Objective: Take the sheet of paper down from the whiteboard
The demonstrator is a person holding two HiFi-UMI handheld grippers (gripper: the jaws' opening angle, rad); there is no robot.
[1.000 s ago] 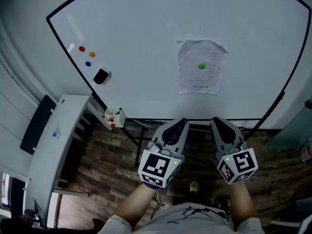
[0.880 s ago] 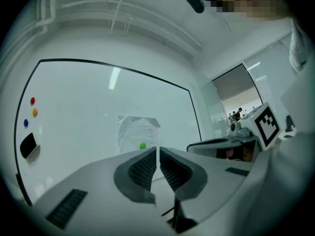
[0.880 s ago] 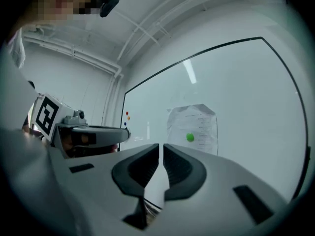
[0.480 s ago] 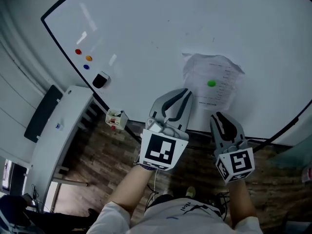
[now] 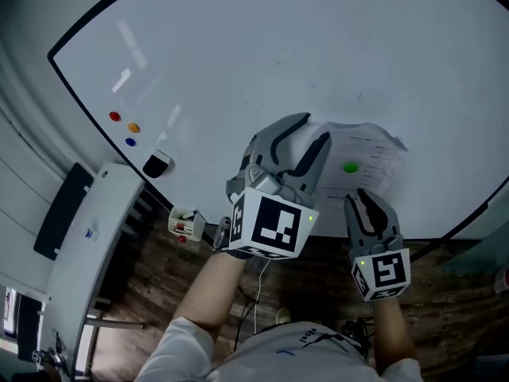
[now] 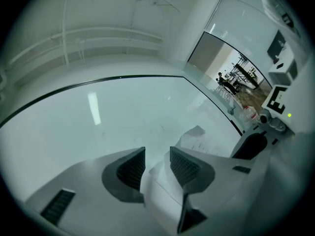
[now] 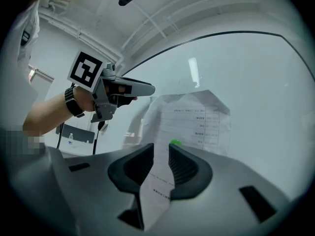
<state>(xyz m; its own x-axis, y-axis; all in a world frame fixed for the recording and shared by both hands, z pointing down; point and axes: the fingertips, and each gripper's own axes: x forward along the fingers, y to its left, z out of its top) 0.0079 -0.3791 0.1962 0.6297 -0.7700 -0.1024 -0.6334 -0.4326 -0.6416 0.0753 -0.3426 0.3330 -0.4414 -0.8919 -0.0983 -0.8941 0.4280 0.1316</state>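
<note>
A large whiteboard is filling most of the head view, with dark wood flooring showing beneath it. The task is, by my reading, only just starting. The paper is still hanging on the board, and gripping it, freeing it and bringing it down all remain.

The left gripper is holding its jaws wide apart, having just been opening them, and they are clasping nothing. In the left gripper view the gap is lining up with the paper's left edge, which is showing pale between and beyond the jaws. Whether the tips are touching it I cannot tell. The right gripper is also standing released, with its jaws partly apart after just opening. The right gripper view is looking through the gap at the paper's bottom edge, and the pads are not pressing on the sheet.

The paper is lying flat against the board, slightly crumpled, with a green magnet pinning it near its middle. The left gripper is sitting just left of the magnet and the right gripper just below it, both pointing at the board. Well to the left of the magnet, three small coloured magnets and an eraser are sticking to the board.
</note>
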